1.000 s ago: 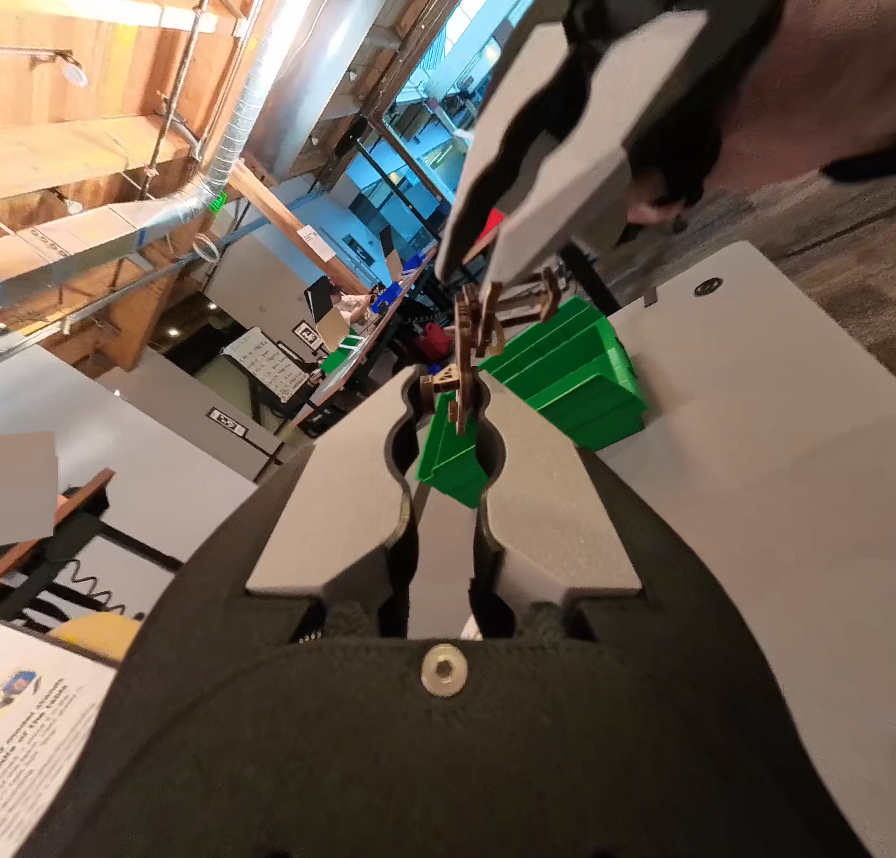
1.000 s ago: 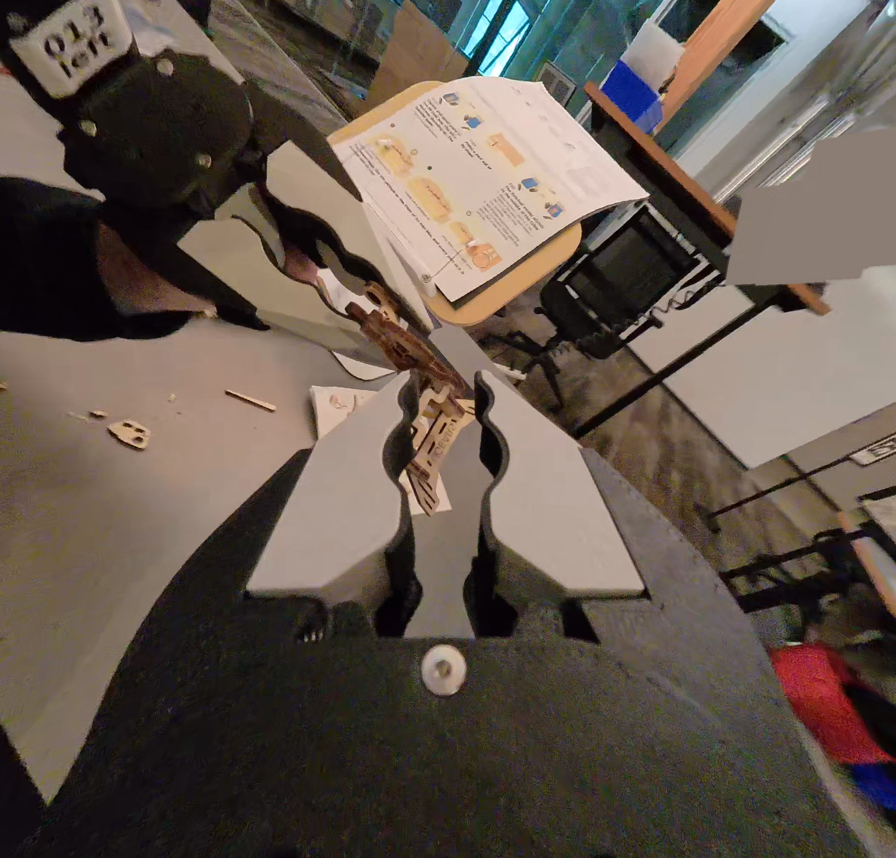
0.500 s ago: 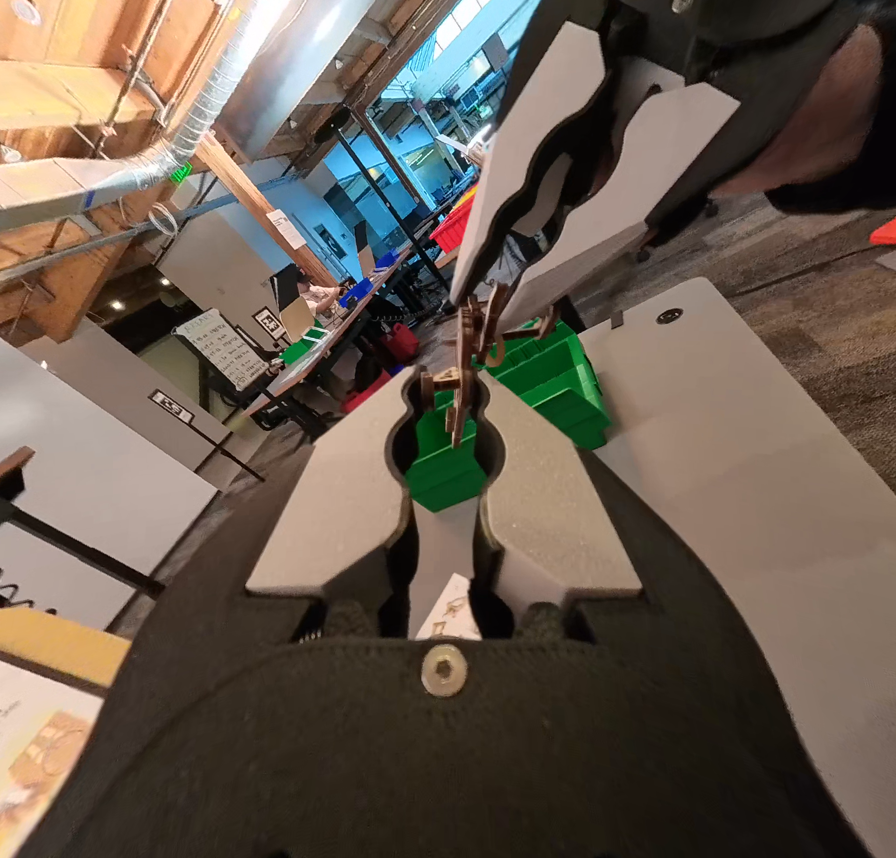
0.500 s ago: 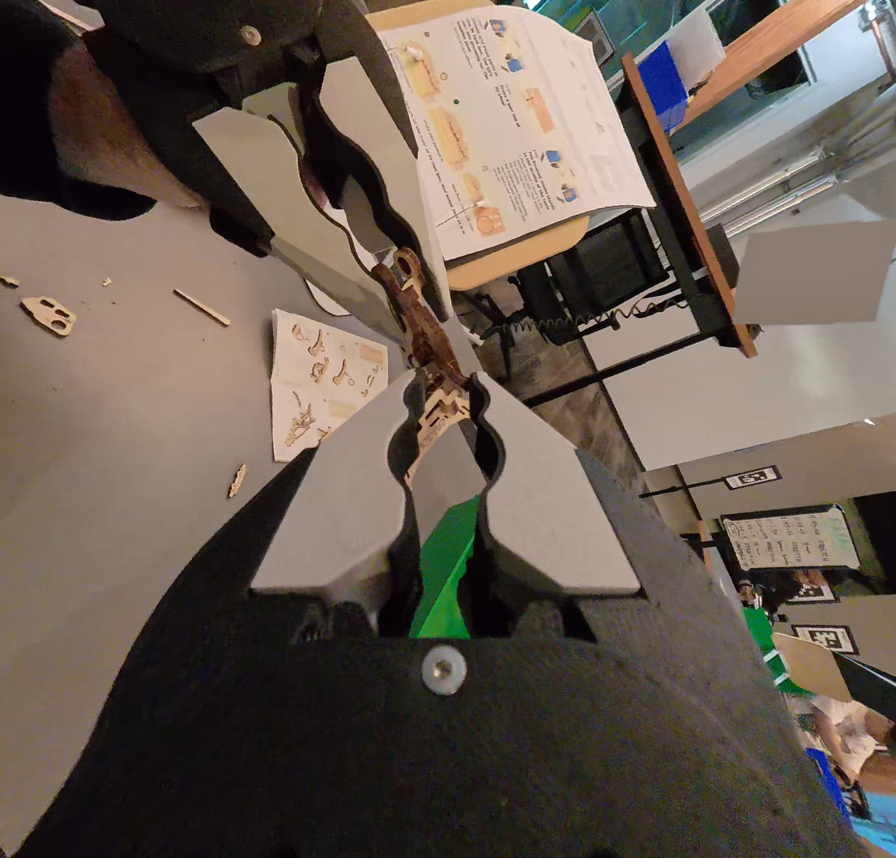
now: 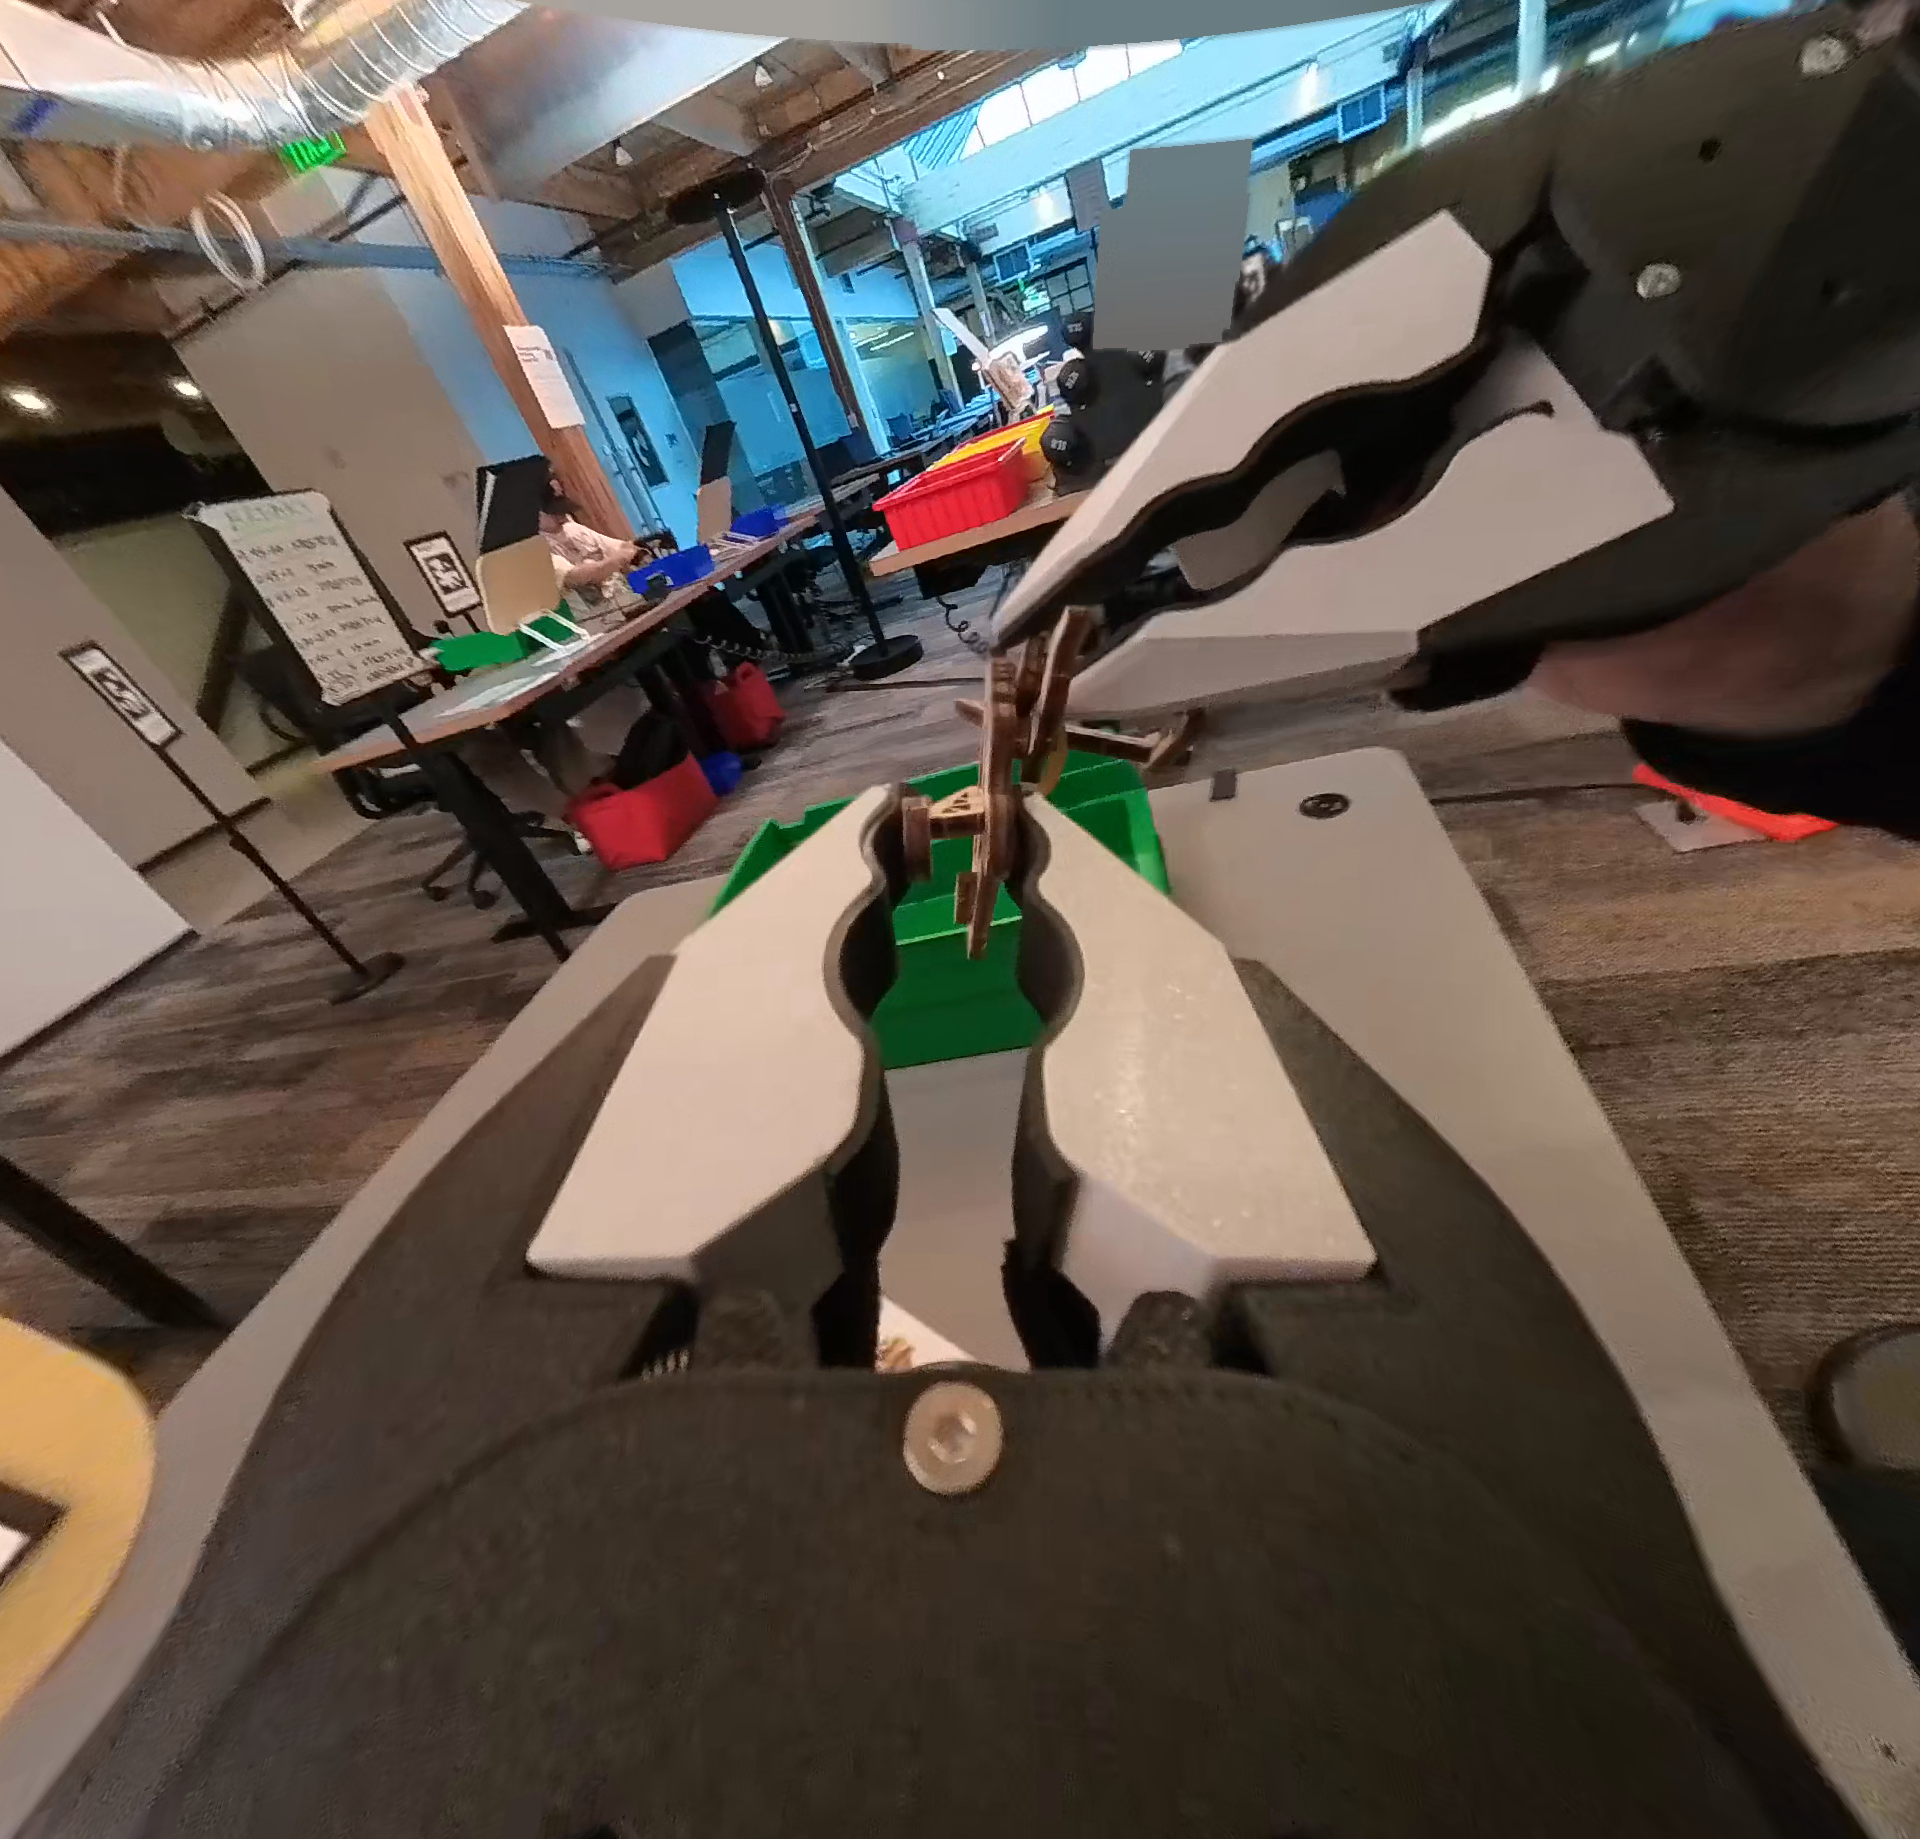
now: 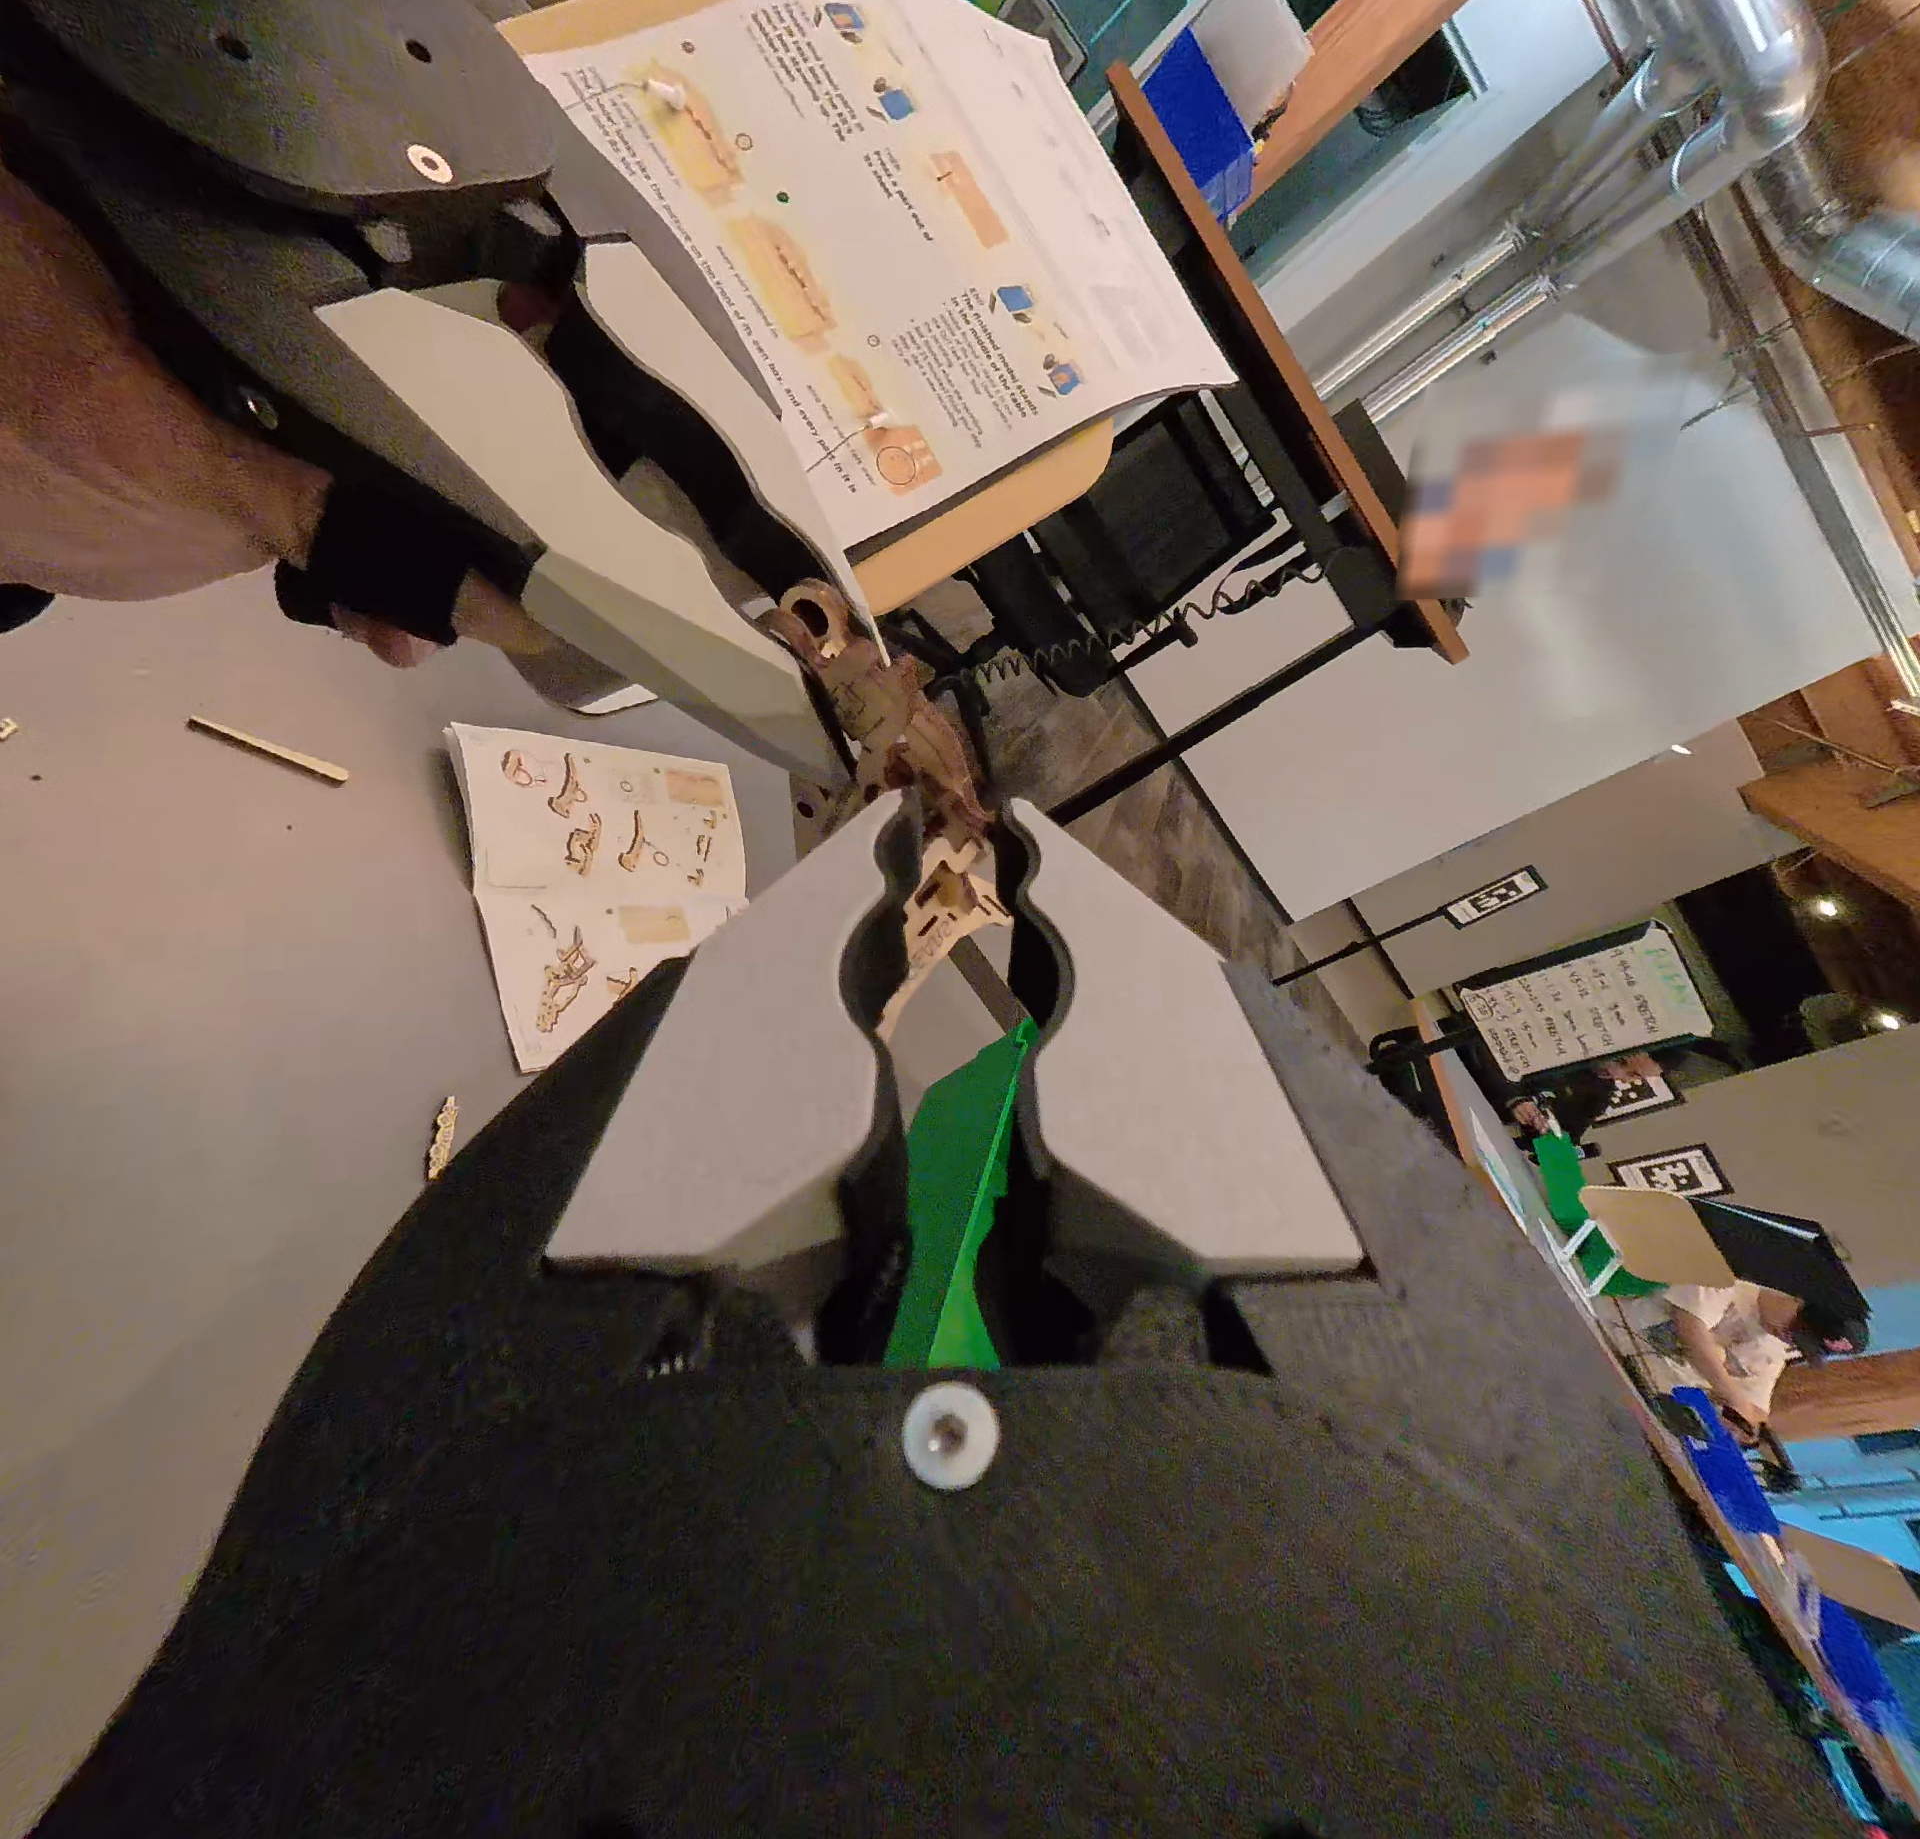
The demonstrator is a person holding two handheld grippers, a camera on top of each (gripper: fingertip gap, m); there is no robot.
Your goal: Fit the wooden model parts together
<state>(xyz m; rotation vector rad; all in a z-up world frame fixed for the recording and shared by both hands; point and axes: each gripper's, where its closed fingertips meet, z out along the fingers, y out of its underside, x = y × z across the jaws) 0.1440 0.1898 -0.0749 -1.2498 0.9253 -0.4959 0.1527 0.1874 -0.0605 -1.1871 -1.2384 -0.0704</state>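
Observation:
A small brown wooden model (image 5: 995, 763) hangs in the air above the grey table (image 5: 1351, 958), gripped from both ends. My left gripper (image 5: 961, 818) is shut on its lower part. My right gripper (image 5: 1039, 646) comes in from the upper right, shut on the upper part. In the right wrist view, my right gripper (image 6: 951, 818) is shut on a pale wooden piece (image 6: 940, 911) that joins the darker model (image 6: 883, 709). The left gripper (image 6: 847, 698) holds that model from the upper left. The joint itself is hidden between the fingertips.
Green bins (image 5: 956, 989) stand at the table's far end. A picture leaflet (image 6: 582, 875), a thin wooden stick (image 6: 265, 748) and a small loose wooden piece (image 6: 442, 1137) lie on the table. A printed sheet (image 6: 883, 231) rests on a round board beyond the edge. The tips of both grippers are at nearly the same place. It is some 30 cm from my left tips to the thin wooden stick (image 6: 265, 748).
Both grippers have turned together while still holding the model. In the left wrist view the right gripper has swung from overhead to the upper right, and the view has levelled out.

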